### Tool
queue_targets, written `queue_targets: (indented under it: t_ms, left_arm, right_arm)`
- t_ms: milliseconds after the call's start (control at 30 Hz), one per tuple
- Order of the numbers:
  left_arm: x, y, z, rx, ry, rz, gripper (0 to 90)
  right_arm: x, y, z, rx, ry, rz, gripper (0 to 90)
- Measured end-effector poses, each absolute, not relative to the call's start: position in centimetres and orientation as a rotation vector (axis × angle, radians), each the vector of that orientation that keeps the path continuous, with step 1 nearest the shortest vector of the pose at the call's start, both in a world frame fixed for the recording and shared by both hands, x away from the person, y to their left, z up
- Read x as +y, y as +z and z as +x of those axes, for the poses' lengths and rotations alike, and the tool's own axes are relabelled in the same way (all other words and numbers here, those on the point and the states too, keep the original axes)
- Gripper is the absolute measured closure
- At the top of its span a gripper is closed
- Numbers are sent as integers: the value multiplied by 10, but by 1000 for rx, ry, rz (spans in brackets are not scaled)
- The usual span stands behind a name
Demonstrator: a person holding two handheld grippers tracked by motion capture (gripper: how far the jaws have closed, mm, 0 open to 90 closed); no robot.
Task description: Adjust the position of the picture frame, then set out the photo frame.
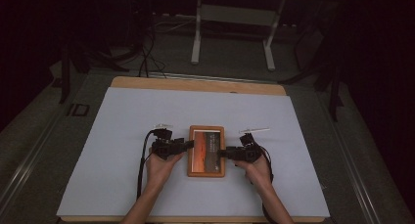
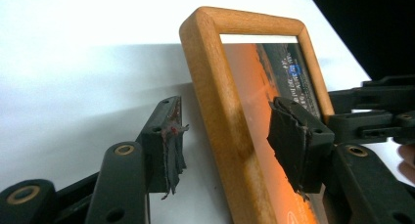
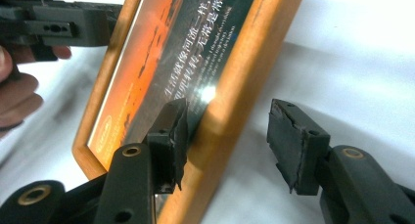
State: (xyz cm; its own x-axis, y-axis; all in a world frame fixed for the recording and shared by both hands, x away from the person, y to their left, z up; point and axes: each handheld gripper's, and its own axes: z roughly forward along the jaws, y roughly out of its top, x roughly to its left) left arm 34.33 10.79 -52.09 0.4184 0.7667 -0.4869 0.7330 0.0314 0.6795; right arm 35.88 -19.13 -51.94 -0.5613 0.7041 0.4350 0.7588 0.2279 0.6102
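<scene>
my left tool (image 2: 225, 136) and right tool (image 3: 227, 136) are both released, jaws straddling the long side rails of the picture frame (image 1: 206, 151) without squeezing. it lies flat mid-counter (image 1: 122, 136) on the white sheet. stiff wood, probably light, but the glossy front looks like glass i think, so fragile and slick. i'd pinch the wooden rails, not the pane.

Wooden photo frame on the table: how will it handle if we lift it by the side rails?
The frame looks rigid: solid wooden rails, so probably no flex. The glossy glazed front shows glare, so pads there may slip and the pane could be fragile. Lying flat on the sheet, it should slide when pushed, not roll.
</scene>
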Motion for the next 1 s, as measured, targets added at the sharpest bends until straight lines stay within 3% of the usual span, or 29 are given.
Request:
queue_targets:
  t_ms: [600,1000]
  left_arm:
    - [108,-499,319,1242,303,1786,455]
    - [108,-492,309,1195,338,1792,476]
  right_arm:
    - [-211,-494,335,-2647,-1405,-1410,514]
    - [-190,-487,334,-2834,-1372,-1345,568]
